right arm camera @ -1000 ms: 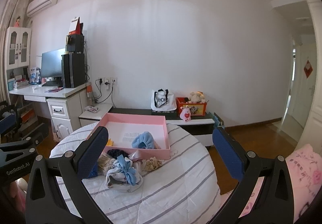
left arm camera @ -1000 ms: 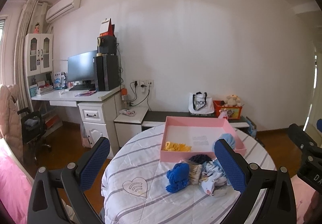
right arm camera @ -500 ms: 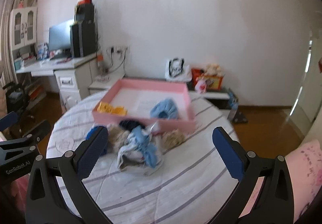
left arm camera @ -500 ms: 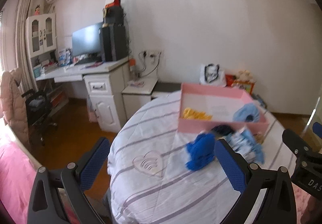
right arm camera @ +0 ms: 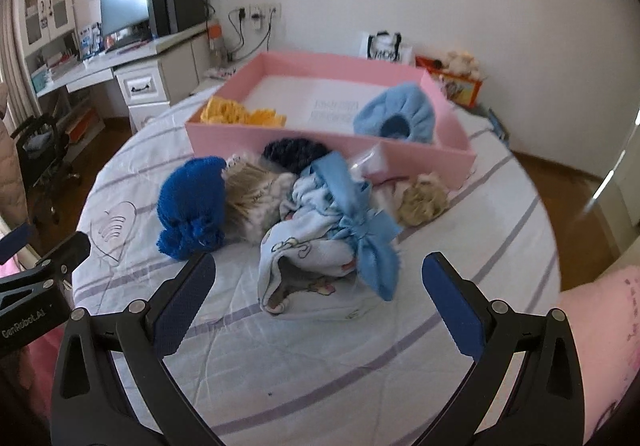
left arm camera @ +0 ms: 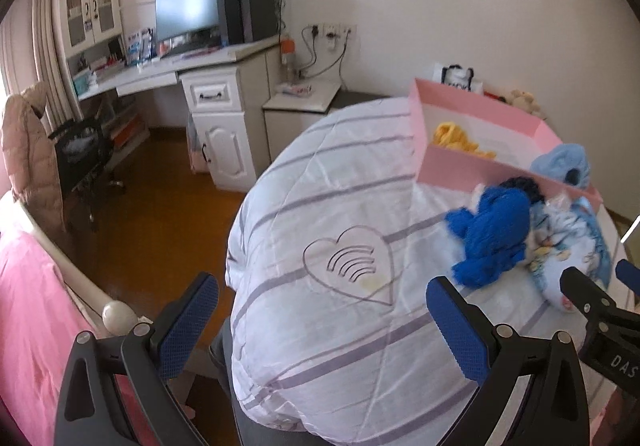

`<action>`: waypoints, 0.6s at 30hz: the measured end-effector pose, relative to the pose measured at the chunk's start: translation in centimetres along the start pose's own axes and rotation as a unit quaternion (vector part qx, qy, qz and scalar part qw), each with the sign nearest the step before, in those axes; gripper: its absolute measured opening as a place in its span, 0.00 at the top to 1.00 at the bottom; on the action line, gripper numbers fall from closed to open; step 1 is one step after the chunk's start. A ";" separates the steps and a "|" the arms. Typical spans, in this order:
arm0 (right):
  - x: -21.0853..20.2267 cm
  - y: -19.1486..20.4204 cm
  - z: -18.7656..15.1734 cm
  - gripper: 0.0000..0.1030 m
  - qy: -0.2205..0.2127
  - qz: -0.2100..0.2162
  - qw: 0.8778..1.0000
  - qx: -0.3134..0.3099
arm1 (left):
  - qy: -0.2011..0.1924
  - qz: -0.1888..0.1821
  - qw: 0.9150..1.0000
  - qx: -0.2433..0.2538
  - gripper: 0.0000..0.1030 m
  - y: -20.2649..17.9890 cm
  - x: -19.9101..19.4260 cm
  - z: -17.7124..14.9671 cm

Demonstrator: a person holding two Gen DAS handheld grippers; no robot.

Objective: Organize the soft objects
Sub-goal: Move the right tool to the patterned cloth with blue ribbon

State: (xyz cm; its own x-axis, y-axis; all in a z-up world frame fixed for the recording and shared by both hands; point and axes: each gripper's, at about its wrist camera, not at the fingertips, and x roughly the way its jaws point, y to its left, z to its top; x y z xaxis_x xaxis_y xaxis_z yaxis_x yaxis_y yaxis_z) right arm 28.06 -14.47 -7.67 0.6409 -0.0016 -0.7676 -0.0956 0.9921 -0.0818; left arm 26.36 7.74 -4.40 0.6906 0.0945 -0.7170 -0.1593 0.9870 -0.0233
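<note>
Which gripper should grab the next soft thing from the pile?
Probably the right gripper: open, with the printed blue cloth straight ahead between its fingers. The left gripper points at bare quilt.

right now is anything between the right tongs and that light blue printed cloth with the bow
Nothing visible is. The right tongs hang open just short of the printed cloth, with only bare striped table cover under them. The royal blue knit and beige fuzzy item lie to its left, not in the path.

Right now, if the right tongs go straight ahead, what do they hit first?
Probably the pale blue printed fleece bundle with a blue bow, lying straight ahead of the open right tongs; depth is uncertain.
</note>
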 end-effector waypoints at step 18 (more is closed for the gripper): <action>0.8 -1.7 -0.8 0.47 0.010 0.031 0.999 0.003 | 0.017 -0.033 0.999 0.023 0.00 -2.1 1.6 -0.4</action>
State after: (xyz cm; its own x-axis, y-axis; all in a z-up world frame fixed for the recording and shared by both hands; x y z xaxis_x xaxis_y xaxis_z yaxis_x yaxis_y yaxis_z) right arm 28.17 -16.23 -8.69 0.6184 0.0573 -0.7838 -0.1306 0.9910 -0.0306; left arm 27.47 5.78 -5.79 0.6734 0.0256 -0.7388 -0.0806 0.9960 -0.0390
